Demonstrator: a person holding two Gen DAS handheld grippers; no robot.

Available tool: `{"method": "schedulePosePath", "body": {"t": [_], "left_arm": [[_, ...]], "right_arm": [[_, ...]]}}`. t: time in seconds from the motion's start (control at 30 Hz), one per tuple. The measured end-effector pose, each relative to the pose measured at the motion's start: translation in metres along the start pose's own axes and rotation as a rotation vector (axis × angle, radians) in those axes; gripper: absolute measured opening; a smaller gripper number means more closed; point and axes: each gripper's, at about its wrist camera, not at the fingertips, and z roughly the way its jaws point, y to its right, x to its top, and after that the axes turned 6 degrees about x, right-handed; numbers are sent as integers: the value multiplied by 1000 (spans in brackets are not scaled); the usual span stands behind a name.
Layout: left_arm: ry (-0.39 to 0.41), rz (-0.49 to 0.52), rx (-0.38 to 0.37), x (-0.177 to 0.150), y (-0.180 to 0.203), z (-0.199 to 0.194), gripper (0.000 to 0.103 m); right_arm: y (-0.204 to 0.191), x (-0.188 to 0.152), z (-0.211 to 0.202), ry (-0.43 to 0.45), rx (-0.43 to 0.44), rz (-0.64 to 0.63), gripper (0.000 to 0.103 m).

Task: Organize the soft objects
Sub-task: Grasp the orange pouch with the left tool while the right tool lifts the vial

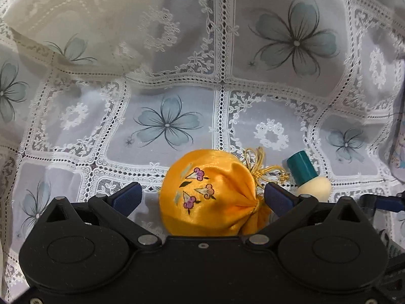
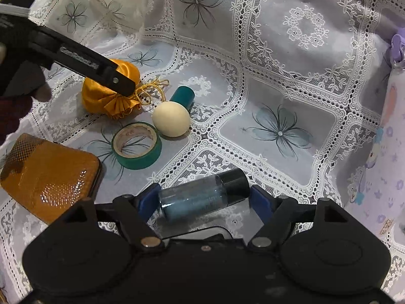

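Left wrist view: the left gripper point(image 1: 202, 196) stands with its blue-padded jaws spread wide, one on either side of the round orange satin drawstring pouch point(image 1: 207, 195) embroidered with small purple flowers. The pouch lies at the lower centre of the frame, directly between the pads; neither pad visibly presses it, though the right pad sits very near the gathered neck. Its long axis runs from the rounded body at left to the pleated neck and gold cord tassel point(image 1: 263, 169) at right, that is, roughly across the jaw opening. Just beyond the tassel, at lower right, lies a cream egg-shaped sponge on a teal cylindrical handle point(image 1: 307, 177).

Right wrist view: the right gripper point(image 2: 205, 200) is likewise open, its pads flanking a small clear bottle with a black cap point(image 2: 202, 197) lying on its side at lower centre; contact cannot be judged. The pouch appears at the upper left of this frame, well apart from these jaws. Near it rest a roll of green tape point(image 2: 136, 149) and an orange textured case point(image 2: 45, 172), all on the white lace floral tablecloth point(image 2: 291, 63).

Judgement: the left gripper is much the nearer, and closing it would seize the pouch.
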Motion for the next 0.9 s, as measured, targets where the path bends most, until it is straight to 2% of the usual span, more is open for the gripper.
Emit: {"method": "schedulePosePath", "body": {"t": [0.17,0.2,0.23,0.3,0.37,0.6,0.9], "left_arm": [[-27,-24,-10,-1,-2,7,98],[-33,-32,-17,-1,-2,9,95],[-38,-42,-34,-1,-3,9,86],[-34,-55,-43,-1,-4,7,76],[-22,-53,-46,0,-3,3,71],[7,-77,-47,-4,-8,-24,70],[108,-63,-51,-31,-9,-112,70]], "right_arm": [[1,-1,0,6,2,1,74],[1,-1,0,6,7,4,72],[1,-1,-1,7,14,7,72],[0,0,-2,9,11,12,72],[0,0,-3,14,-5,16,72],[5,6,-26,80,-63,110,72],[-18,-3,-96,196,-92,177,73]]}}
